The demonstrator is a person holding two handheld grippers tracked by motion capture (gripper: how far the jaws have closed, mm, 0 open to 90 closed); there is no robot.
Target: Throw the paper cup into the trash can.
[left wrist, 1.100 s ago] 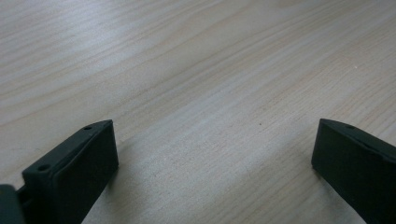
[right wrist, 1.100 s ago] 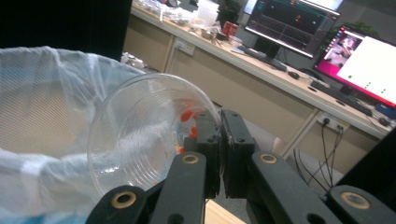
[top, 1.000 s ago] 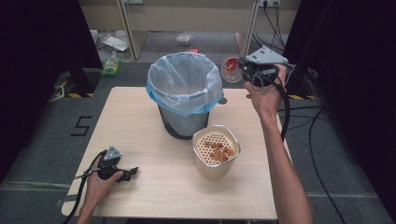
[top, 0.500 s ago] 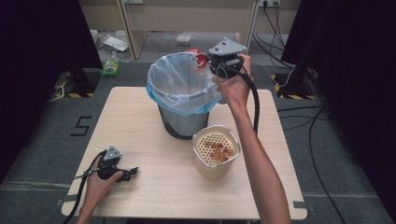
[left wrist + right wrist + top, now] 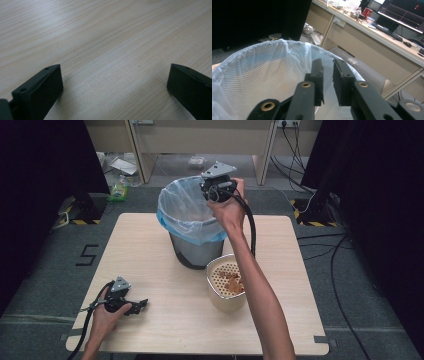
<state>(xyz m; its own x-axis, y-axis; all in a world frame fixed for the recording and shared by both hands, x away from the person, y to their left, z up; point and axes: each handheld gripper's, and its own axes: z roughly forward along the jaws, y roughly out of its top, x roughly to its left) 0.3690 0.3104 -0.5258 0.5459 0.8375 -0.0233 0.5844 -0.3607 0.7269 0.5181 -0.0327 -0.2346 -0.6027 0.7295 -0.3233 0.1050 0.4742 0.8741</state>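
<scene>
A grey mesh bin (image 5: pixel 192 215) lined with a pale blue bag stands at the back middle of the wooden table (image 5: pixel 145 255). My right gripper (image 5: pixel 202 187) hovers over the bin's far right rim, pointing into it. In the right gripper view the bin's lining (image 5: pixel 262 75) lies below my right gripper (image 5: pixel 328 67), whose jaws stand a narrow gap apart with nothing between them. My left gripper (image 5: pixel 141 305) rests on the table at the front left. Its jaws are wide apart over bare wood (image 5: pixel 115 82).
A cream container (image 5: pixel 227 282) with a perforated inside and orange-brown pieces stands just in front of the bin, under my right forearm. Desks, cables and clutter sit beyond the table's far edge.
My right hand swung left from beside the bin to above its rim. The red thing seen at its jaws earlier is gone from view. The left gripper stayed put.
</scene>
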